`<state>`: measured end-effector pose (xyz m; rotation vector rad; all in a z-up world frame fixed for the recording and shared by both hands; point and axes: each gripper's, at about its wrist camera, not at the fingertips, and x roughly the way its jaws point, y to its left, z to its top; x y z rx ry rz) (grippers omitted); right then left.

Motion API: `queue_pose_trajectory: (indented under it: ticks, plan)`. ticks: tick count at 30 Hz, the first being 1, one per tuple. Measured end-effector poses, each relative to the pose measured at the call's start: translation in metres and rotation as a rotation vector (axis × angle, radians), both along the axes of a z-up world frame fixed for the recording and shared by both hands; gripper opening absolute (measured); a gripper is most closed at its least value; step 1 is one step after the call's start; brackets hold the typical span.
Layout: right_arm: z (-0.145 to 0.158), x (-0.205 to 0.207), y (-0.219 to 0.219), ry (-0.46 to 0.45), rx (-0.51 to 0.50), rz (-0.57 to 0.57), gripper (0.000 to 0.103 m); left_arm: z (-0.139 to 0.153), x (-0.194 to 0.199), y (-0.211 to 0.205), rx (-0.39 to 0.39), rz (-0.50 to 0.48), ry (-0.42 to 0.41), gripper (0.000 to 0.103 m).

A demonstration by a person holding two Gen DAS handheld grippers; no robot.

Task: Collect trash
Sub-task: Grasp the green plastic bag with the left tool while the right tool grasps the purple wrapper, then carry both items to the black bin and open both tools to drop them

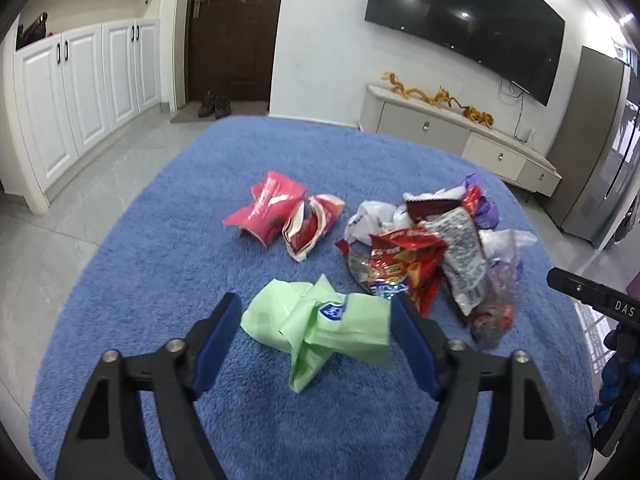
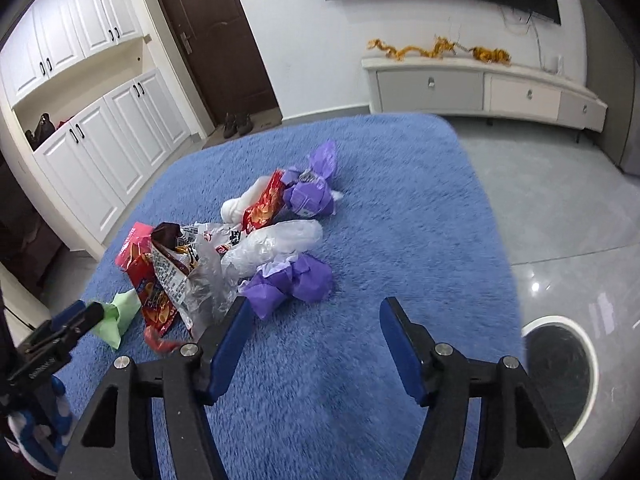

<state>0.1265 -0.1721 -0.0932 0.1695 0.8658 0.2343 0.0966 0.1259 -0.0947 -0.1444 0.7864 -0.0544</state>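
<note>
Blue fleece bears crumpled green wrapper between parted left tongs; right tongs gape empty.

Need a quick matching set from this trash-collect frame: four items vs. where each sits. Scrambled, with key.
Items:
1. green wrapper
2. purple wrapper
3. pink packet
4. round bin

Places:
A. on the floor beside the blue rug
B. between the left gripper fingers
C. just ahead of the right gripper
D. far left of the trash pile

Pairs: 1-B, 2-C, 3-D, 4-A
</note>
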Motion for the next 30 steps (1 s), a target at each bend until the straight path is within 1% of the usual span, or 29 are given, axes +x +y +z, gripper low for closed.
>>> queue_pose_trajectory:
  ticks: [1,5,7,8,10,11,12,14,15,16,17,19,21,23,25,30]
  plan:
    - [-0.001,0.003,0.001,0.006,0.005,0.003,0.063,-0.003,0.003,0.001,-0.007,-0.001,0.01,0.07]
    - [-0.009,0.021,0.009,0.039,0.037,0.029,0.063,-0.013,0.011,0.004,-0.02,-0.002,0.038,0.07]
    - [-0.013,0.03,0.012,0.047,0.036,0.03,0.063,-0.017,0.014,0.005,-0.017,-0.001,0.051,0.064]
    - [-0.015,0.034,0.014,0.05,0.039,0.032,0.063,-0.02,0.015,0.005,-0.022,-0.002,0.06,0.063]
    - [-0.018,0.041,0.016,0.056,0.05,0.039,0.06,-0.023,0.015,0.005,-0.027,-0.002,0.067,0.06]
    - [-0.021,0.045,0.018,0.061,0.053,0.044,0.056,-0.024,0.015,0.004,-0.022,-0.001,0.065,0.059]
    - [-0.023,0.047,0.019,0.069,0.062,0.053,0.052,-0.024,0.015,0.004,-0.018,0.0,0.065,0.056]
    - [-0.027,0.047,0.021,0.076,0.083,0.077,0.048,-0.024,0.014,0.004,-0.023,-0.001,0.067,0.045]
    - [-0.028,0.046,0.022,0.076,0.089,0.087,0.043,-0.025,0.014,0.006,-0.034,-0.006,0.074,0.034]
    - [-0.028,0.044,0.023,0.073,0.098,0.098,0.04,-0.026,0.014,0.006,-0.043,-0.008,0.079,0.03]
    - [-0.028,0.042,0.022,0.069,0.114,0.111,0.035,-0.024,0.012,0.005,-0.044,-0.006,0.075,0.029]
    - [-0.027,0.038,0.021,0.058,0.127,0.122,0.03,-0.022,0.009,0.006,-0.044,0.0,0.072,0.028]
    - [-0.021,0.031,0.016,0.037,0.156,0.128,0.03,-0.017,0.004,0.008,-0.05,0.007,0.068,0.028]
    - [-0.016,0.023,0.009,0.009,0.169,0.127,0.03,-0.01,-0.001,0.008,-0.039,0.018,0.058,0.028]
    - [-0.007,0.012,0.002,-0.034,0.164,0.128,0.03,-0.001,-0.007,0.008,-0.033,0.03,0.042,0.027]
    - [0.001,-0.008,-0.012,-0.096,0.158,0.119,0.03,0.026,-0.025,0.003,-0.01,0.061,0.0,0.027]
